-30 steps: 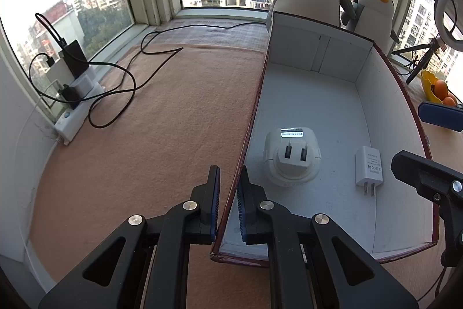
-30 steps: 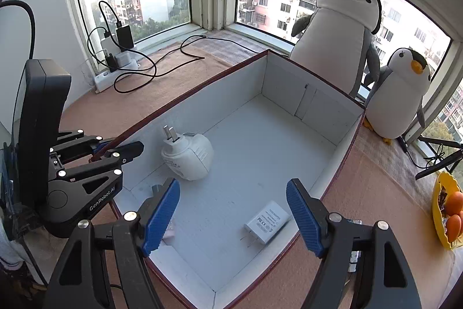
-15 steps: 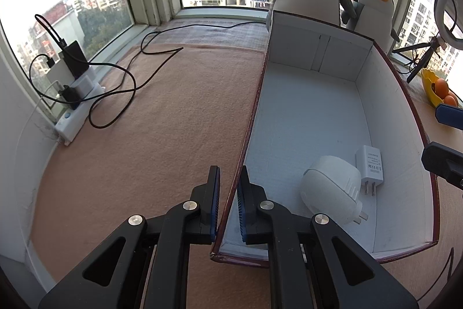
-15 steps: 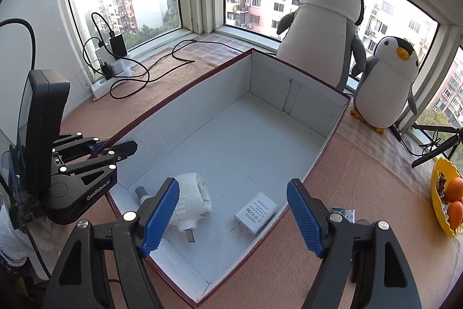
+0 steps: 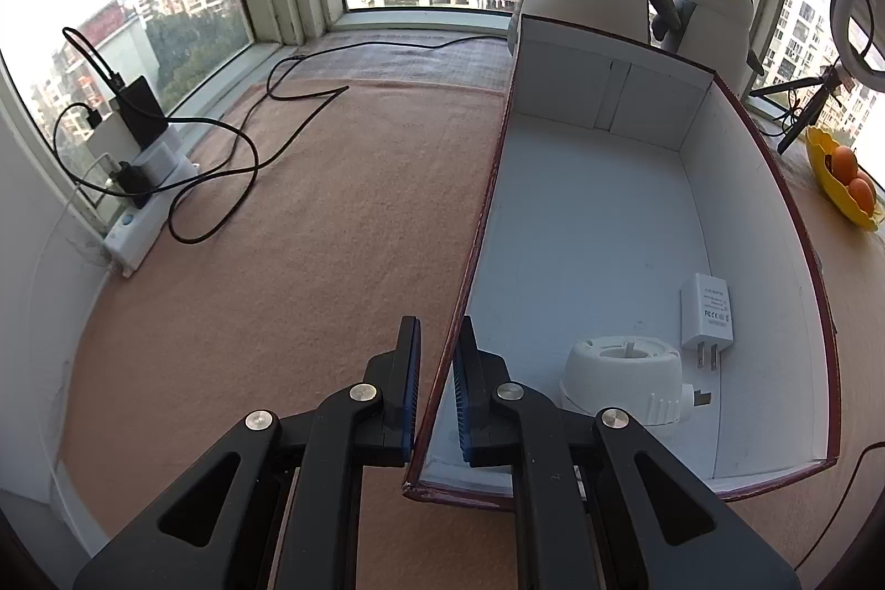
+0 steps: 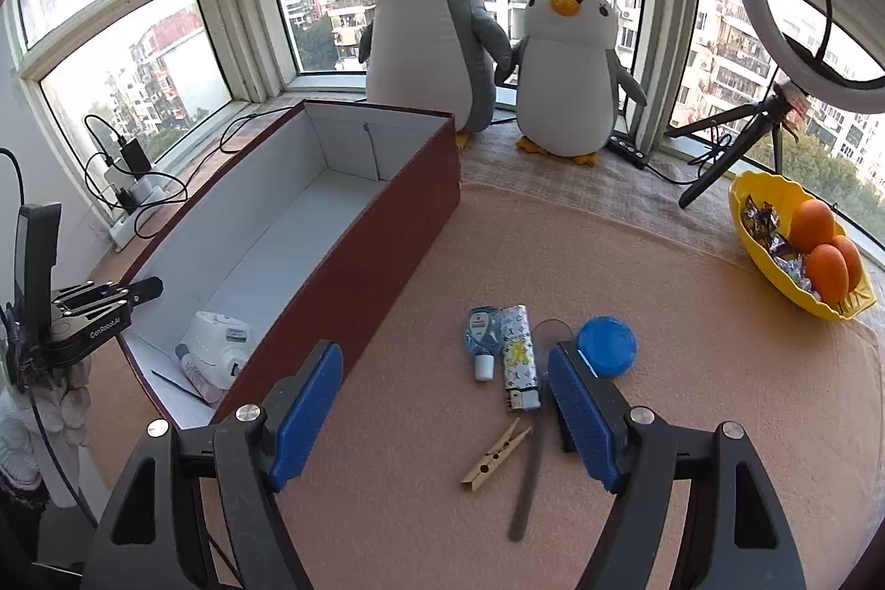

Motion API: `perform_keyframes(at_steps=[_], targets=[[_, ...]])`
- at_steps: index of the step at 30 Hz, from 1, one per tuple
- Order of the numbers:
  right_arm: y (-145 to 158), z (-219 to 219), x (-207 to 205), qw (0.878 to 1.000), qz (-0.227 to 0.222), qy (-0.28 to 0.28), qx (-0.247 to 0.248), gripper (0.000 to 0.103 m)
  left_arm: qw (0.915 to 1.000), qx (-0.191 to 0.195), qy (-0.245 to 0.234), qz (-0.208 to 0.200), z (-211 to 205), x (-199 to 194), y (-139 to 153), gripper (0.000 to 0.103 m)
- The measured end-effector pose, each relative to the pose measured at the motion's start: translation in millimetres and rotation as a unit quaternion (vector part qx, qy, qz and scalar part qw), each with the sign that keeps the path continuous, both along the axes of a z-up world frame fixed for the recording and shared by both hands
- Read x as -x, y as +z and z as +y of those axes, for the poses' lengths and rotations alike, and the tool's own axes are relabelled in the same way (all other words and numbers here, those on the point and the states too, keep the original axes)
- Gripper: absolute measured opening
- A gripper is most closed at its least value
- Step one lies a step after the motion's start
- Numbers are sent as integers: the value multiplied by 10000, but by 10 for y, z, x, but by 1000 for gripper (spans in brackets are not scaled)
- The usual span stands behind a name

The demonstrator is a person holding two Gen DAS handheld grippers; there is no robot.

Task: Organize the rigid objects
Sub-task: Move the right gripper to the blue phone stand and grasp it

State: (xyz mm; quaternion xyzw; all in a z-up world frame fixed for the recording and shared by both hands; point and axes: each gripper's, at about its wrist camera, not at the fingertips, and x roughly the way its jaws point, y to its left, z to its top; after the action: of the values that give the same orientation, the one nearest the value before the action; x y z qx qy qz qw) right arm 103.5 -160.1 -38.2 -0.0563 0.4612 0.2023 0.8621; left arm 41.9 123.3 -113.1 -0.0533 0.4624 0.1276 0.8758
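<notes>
The left gripper (image 5: 437, 388) was clamped on the near corner of the box's (image 5: 763, 181) long wall, one pad inside, one outside; the right gripper (image 6: 445, 410) hung wide open over the mat (image 6: 691, 369), nothing between its pads. Inside the box, at the near end, sat a round white plug (image 5: 622, 380) with a flat white charger (image 5: 709, 313) just beside it. Out on the mat, beside the box, lay the unsorted lot: a small bottle (image 6: 481, 333) touching a lighter (image 6: 519, 355); a blue lid (image 6: 607, 345) partly behind the right pad; a clothespin (image 6: 496, 456) and a nail file (image 6: 530, 474) nearer the camera. Two penguins (image 6: 428, 31) stood by the window; a yellow bowl (image 6: 774, 283) of oranges sat well apart.
</notes>
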Motion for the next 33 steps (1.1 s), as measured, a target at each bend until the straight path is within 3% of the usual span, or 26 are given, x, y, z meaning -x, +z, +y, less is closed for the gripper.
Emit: perform_keyframes(at_steps=[8,18,26,33], targets=[[-250,-690,-54,9974,378,-597,100,73,10000,-1,9,51,0,-1,7,10],[-584,-789,-44,9934,782,-827,142,71,9999,22,-28,111,-28,-10,0,17],[-779,-644,-312,9942,772,-419,623,66,9999,18,-28,120,-30,-11,2,17],[-945,-579,-611,9929,1032,-33,589,66,9999,10,-32,122,-25,-10,0,17]])
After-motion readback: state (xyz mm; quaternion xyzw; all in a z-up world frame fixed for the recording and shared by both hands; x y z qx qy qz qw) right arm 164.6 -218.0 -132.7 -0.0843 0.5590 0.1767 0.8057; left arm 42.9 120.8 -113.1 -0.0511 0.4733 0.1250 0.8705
